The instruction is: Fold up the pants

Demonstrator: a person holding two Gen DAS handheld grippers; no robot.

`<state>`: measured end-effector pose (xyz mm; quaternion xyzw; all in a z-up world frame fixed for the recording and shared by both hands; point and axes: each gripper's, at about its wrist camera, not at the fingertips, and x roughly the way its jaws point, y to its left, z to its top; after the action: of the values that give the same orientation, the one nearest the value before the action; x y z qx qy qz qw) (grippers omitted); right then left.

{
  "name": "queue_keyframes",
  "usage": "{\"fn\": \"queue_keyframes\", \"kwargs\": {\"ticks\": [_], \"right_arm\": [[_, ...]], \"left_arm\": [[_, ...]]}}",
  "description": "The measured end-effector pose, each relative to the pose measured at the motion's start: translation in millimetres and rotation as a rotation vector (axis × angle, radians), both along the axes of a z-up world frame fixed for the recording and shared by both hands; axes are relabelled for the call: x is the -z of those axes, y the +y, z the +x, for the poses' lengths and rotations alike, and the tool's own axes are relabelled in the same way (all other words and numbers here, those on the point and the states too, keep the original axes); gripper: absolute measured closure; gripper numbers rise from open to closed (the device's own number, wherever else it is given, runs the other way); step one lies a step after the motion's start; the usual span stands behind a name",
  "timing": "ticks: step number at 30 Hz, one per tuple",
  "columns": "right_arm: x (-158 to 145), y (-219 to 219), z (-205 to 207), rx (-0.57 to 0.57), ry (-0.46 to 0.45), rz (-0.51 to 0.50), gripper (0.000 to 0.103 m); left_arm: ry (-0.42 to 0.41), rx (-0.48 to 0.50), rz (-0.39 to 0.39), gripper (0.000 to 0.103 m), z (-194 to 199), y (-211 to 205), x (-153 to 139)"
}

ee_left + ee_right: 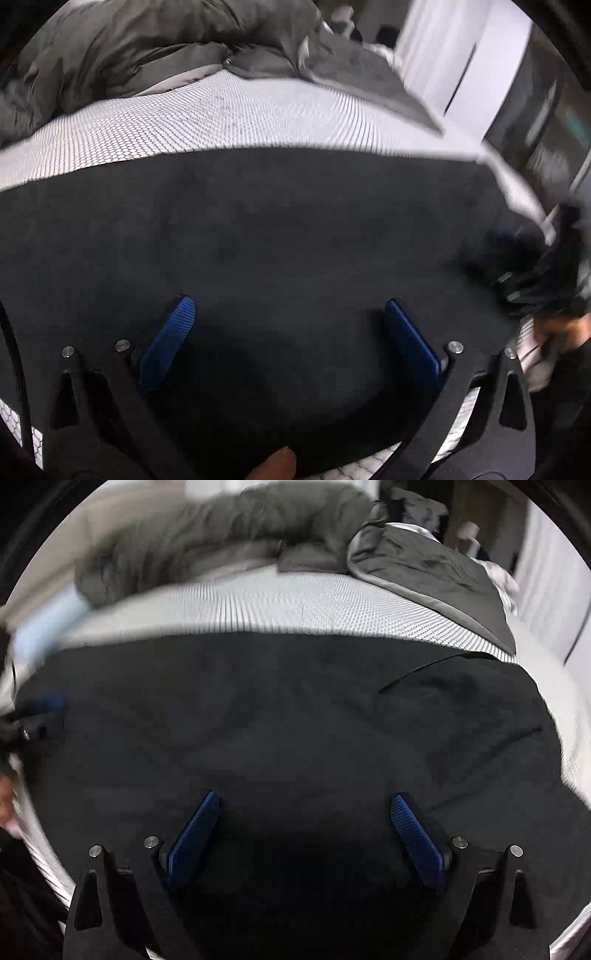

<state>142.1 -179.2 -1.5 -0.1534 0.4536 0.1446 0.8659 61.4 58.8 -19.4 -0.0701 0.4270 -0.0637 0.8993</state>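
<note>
I see the mattress first, white with a fine honeycomb weave, and I place everything else against it. Along its far side lies a bunched grey blanket, heaped and creased, with one flat corner of it reaching down onto the mattress towards the pants.

The pants are the next biggest thing: a broad dark sheet of cloth spread flat on the near part of the mattress, covering most of it, with a straight far edge beyond which the white weave shows. From my right camera the same pants show shallow creases and a thin dark seam or fold line near their far right corner. Whether they are already doubled over I cannot tell.

My left gripper hangs over the near part of the pants with its blue fingers spread wide and nothing between them. A fingertip of the person shows at the bottom edge of that view.

My right gripper is likewise over the pants near the mattress's near edge, its blue fingers wide apart and empty. Both views are smeared at the edges, so the small things beyond the mattress are unreadable.
</note>
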Motion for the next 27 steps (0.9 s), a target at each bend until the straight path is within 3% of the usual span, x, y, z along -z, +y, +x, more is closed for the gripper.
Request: {"fn": "queue_keyframes", "kwargs": {"ticks": [2, 5, 8, 12, 15, 19, 21, 24, 27], "right_arm": [[-4, -5, -7, -0.017, -0.037, -0.036, 0.008], [-11, -34, -8, 0.063, -0.088, -0.105, 0.008], [-13, -77, -11, 0.210, -0.145, -0.195, 0.008], [-16, -108, -5, 0.333, -0.140, -0.142, 0.007], [-26, -90, -13, 0.283, -0.177, -0.126, 0.007], [-41, -42, -23, 0.094, -0.172, 0.077, 0.007], [-34, -13, -23, -0.023, -0.107, 0.133, 0.007], [-6, 16, -20, -0.106, -0.033, 0.045, 0.007], [-2, 7, -20, -0.116, -0.045, -0.015, 0.007]], "left_arm": [[0.000, 0.033, 0.061, 0.001, -4, -9, 0], [0.015, 0.021, 0.010, 0.001, -10, -4, 0], [0.017, 0.010, 0.007, 0.001, -17, 4, 2], [0.003, -0.006, 0.024, 0.001, -18, 4, -3], [-0.041, 0.030, -0.041, 0.001, -4, 0, -20], [-0.057, 0.133, -0.055, 0.001, -6, -39, -27], [-0.026, 0.166, -0.046, 0.001, -4, -54, -18], [-0.020, 0.180, 0.018, 0.001, -4, -60, -10], [-0.018, 0.181, 0.032, 0.001, -11, -49, -8]]}}
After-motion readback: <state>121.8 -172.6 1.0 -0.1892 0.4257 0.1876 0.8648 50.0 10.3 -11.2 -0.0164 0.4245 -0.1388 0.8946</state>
